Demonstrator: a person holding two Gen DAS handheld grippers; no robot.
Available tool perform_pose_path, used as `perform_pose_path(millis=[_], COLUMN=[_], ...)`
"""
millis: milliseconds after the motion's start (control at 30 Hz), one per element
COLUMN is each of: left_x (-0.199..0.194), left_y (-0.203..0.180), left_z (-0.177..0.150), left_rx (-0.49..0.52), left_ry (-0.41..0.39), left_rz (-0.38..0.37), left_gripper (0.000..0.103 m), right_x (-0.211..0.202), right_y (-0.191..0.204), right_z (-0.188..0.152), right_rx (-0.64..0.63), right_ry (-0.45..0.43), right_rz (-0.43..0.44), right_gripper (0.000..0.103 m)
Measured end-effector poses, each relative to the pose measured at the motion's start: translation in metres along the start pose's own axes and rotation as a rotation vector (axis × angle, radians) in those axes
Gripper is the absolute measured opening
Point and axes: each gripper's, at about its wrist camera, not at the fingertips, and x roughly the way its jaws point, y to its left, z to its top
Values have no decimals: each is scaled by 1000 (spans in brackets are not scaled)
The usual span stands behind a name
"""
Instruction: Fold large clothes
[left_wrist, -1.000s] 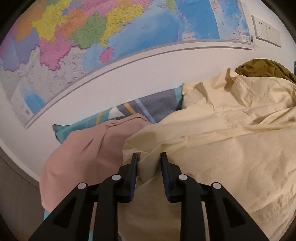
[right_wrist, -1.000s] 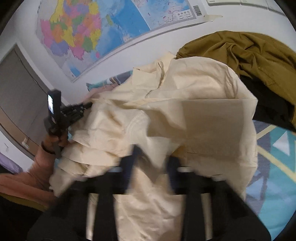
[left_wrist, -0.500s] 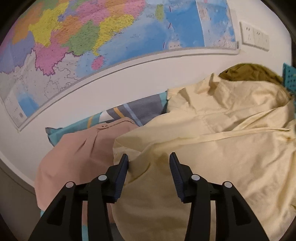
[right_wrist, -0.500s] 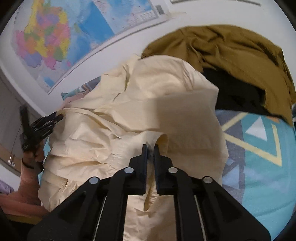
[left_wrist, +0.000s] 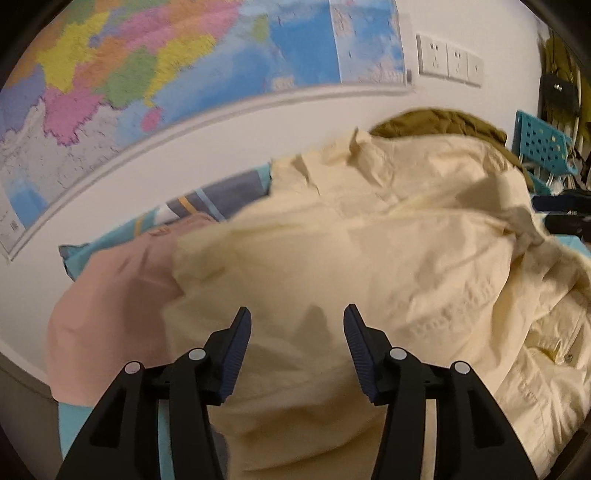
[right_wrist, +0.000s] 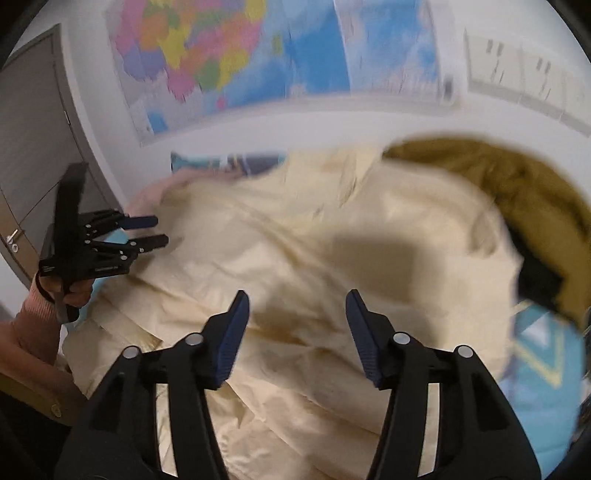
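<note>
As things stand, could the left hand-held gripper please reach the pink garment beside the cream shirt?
Probably yes: the left hand-held gripper is open over the cream cotton shirt, and the pink garment lies uncovered just to its left with nothing between.

The room is lit softly and looks a bit dim. Both pictures bend round at the edges, with dark corners. The right view is smeared, so the map (right_wrist: 280, 55) looks fuzzy. A big grey shadow lies on the yellow shirt (right_wrist: 332, 258). No glare shows.
</note>
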Motion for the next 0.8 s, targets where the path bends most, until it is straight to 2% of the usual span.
perform_pose_path(millis=[33, 67, 133, 200, 267, 333, 433, 567, 667, 733, 800], left_x=[3, 6, 10, 16, 20, 19, 9, -11, -8, 5, 17], left_y=[-1, -3, -5, -5, -5, -4, -7, -21, -34, -38, -38], left_z=[-1, -3, -6, -7, -9, -8, -8, -11, -17, -22, -27], left_rx=[9, 19, 25, 25, 21, 17, 12, 41, 86, 93, 84], left_ry=[6, 13, 20, 32, 42, 41, 28, -14, -2, 44, 81], left_rz=[8, 20, 17, 23, 28, 31, 26, -32, -55, -43, -40], left_gripper=[50, 50, 50, 50, 50, 50, 52, 56, 56, 56, 57], right_x=[11, 24, 44, 51, 51, 45, 30, 11, 30, 46, 55], right_y=[-3, -9, -27, -41, -50, -44, -34, -16, -15, -24, -35], right_z=[-3, -7, -15, -18, -19, -18, -14, -9, -13, -19, -24], right_rx=[8, 14, 73, 125, 176, 159, 125, 45, 15, 35, 84], right_ry=[25, 60, 111, 123, 115, 106, 65, 5, 66, 110, 115], right_rz=[-9, -37, -41, -41, -18, -29, -34, -15, -50, -56, -39], right_gripper=[45, 38, 25, 8, 9, 13, 35, 43, 43, 40, 34])
